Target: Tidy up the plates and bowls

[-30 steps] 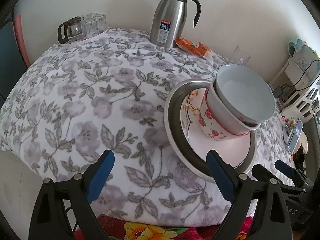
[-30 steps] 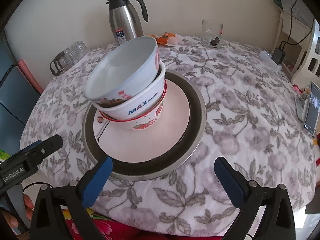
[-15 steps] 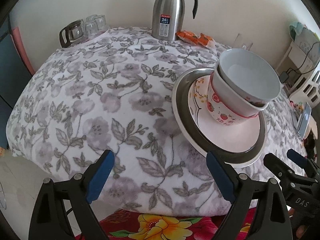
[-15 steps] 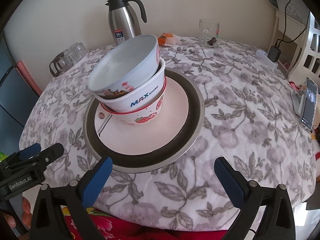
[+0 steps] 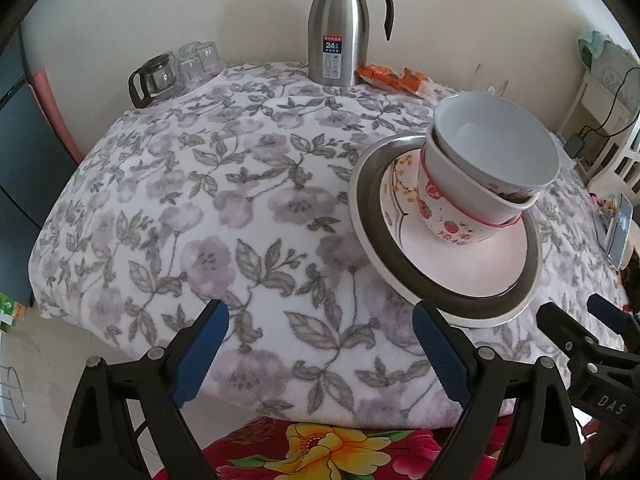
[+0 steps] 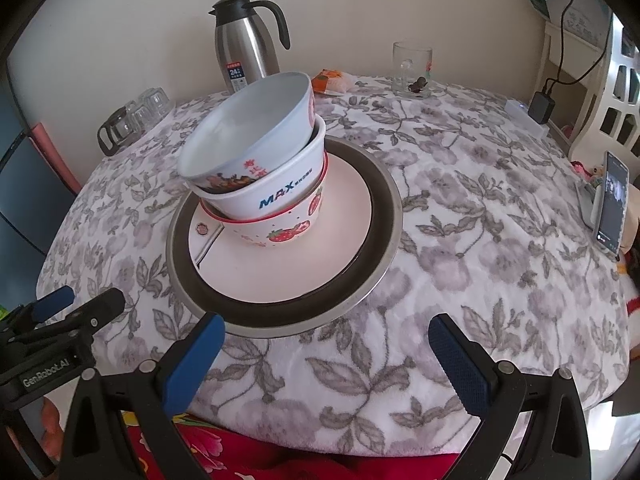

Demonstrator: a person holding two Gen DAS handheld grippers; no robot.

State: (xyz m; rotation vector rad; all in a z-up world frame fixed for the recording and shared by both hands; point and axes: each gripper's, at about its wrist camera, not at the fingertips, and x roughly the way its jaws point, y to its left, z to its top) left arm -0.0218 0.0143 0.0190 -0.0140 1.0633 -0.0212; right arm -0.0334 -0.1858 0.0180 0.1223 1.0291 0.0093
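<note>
We have the table [image 5: 224,200] under its grey floral cloth filling both views, and on it sits the stack we care about. The metal plate [image 6: 384,216] lies flat on the cloth, towards the near edge, with the pink plate [image 6: 320,248] nested inside it. On the pink plate stands the strawberry bowl [image 6: 292,234], the MAX bowl [image 6: 280,196] sits in that, and the top bowl [image 6: 248,136] rests in the MAX bowl, tilted over to one side.

At the back by the wall we see the steel thermos jug [image 5: 339,36] upright, orange snack packets [image 5: 390,77] just beside it, a cluster of glassware [image 5: 176,70] at the far left corner, and a glass mug [image 6: 412,70] well off to the right. A phone [image 6: 612,204] stands propped at the right edge.

Now the tools: our left gripper [image 5: 320,354] hangs over the near edge of the table, jaws spread wide, nothing between them. Our right gripper [image 6: 328,364] is likewise wide apart and empty, just short of the metal plate's rim.
</note>
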